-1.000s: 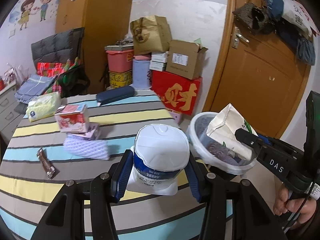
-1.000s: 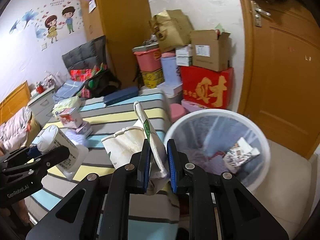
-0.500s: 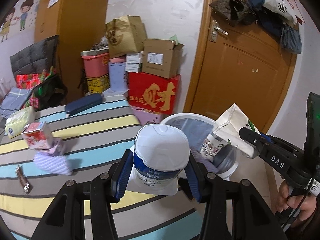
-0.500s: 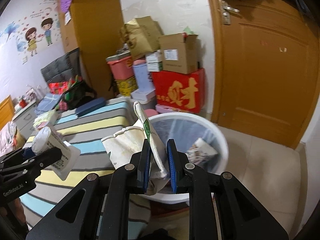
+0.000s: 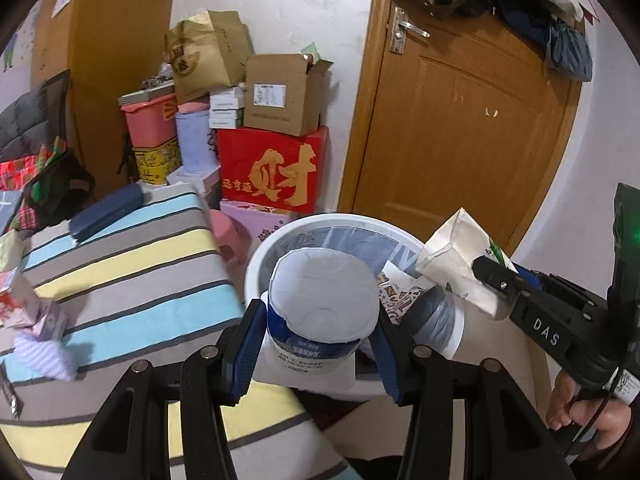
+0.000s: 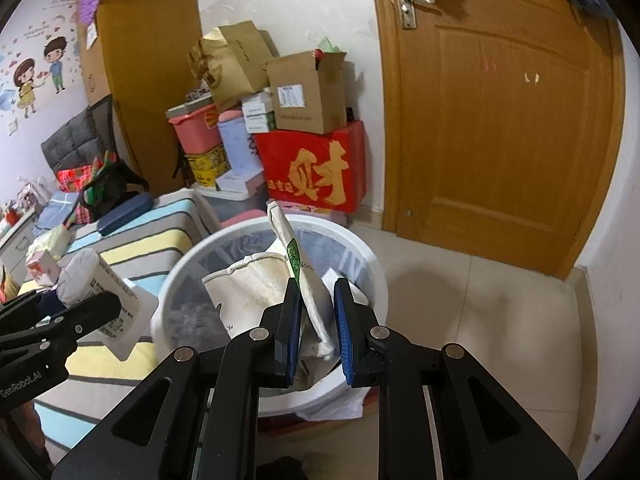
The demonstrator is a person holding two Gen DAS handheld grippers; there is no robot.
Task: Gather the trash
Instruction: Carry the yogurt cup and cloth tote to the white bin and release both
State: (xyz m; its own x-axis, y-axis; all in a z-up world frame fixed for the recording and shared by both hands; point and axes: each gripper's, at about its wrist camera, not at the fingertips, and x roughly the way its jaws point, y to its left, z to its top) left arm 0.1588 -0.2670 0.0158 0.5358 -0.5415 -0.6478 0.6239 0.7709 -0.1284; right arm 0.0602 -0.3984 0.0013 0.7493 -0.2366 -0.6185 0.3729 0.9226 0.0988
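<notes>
Now, through the left wrist camera, we are clamping our left gripper (image 5: 316,344) on a white pouch (image 5: 320,312) above the white bin (image 5: 256,264), and through the right wrist camera our right gripper (image 6: 316,320) is pinching a crumpled paper bag (image 6: 280,280) over that bin.

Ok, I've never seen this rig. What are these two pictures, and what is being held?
No robot: a person holds a two-finger gripper in each hand, each with a fisheye camera looking along its fingers. The left view shows the left gripper shut on a white pouch; the right gripper appears at its right edge. The right view shows that gripper clamping a paper bag. Both hang over a white bin beside a striped bed, where a dark case lies.
</notes>
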